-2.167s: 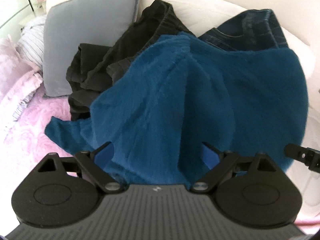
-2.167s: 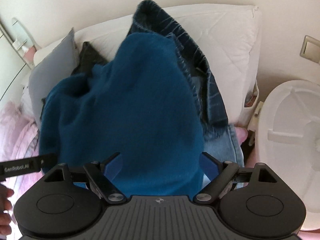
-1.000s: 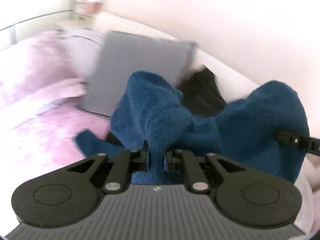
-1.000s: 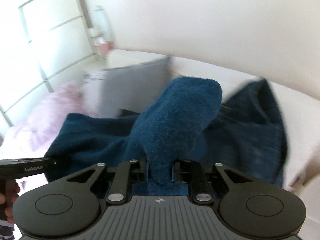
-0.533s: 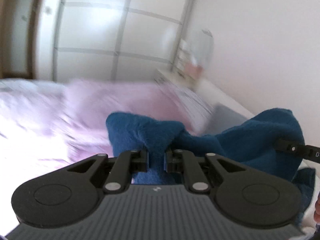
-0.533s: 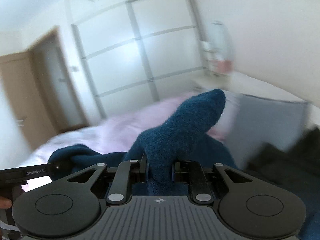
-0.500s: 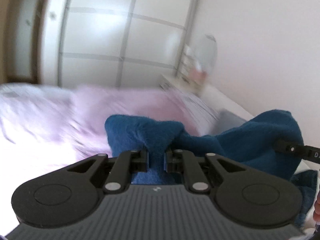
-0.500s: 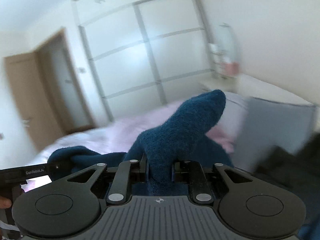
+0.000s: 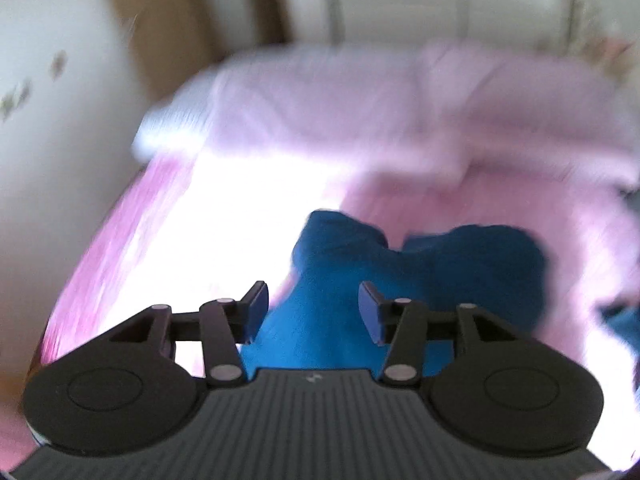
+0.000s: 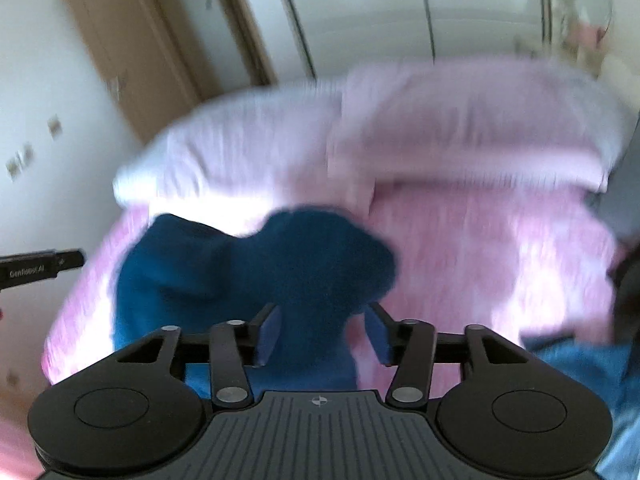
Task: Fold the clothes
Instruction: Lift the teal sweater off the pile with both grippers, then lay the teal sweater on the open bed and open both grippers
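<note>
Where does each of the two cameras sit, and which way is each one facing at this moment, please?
Left wrist: on the left gripper, looking down its opening fingers at the blue sweater on the pink bed; no hand shows.
Right wrist: on the right gripper, fingers opening around the blue sweater, facing the pink bed; the left gripper's tip shows at left.
Shared: sweater, bed, blurred wardrobe behind.

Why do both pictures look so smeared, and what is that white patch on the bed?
Left wrist view: motion blur smears the pink bed and blue garment; sunlight bleaches the sheet white; the left gripper stays sharp. Right wrist view: same smear; the right gripper is crisp; the fisheye bends the wardrobe doors.
</note>
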Demonstrator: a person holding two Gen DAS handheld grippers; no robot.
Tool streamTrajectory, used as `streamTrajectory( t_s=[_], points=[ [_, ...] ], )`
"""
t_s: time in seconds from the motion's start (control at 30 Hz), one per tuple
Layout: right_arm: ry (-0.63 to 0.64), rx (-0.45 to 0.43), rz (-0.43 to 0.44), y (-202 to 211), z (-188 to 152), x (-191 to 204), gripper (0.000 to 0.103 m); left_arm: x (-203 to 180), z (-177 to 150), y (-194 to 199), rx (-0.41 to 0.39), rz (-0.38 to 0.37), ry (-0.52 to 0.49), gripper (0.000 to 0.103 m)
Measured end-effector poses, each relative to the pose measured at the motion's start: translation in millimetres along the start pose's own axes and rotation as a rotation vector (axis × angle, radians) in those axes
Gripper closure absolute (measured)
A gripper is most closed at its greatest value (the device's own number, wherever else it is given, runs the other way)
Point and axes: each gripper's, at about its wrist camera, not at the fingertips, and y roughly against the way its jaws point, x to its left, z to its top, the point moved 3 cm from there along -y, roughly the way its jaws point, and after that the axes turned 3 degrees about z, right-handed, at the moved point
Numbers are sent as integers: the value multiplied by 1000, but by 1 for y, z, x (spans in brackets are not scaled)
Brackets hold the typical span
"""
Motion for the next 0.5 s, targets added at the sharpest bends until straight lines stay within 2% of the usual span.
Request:
streamTrajectory(
  t_s=[0.1, 0.2, 0.3, 0.5],
  points=[
    [28, 119, 12, -21, -37, 9, 50, 16, -61, -14, 127, 32, 9, 57],
    [98, 212, 4, -34, -76, 15, 50, 21, -116, -10, 195, 33, 21, 57],
    [148, 288, 6, -32, -126, 24, 50, 31, -156, 2, 218, 11, 38, 57],
    [220, 363, 25, -12, -196, 29, 50, -1, -193, 21, 219, 23, 9, 56]
  ],
)
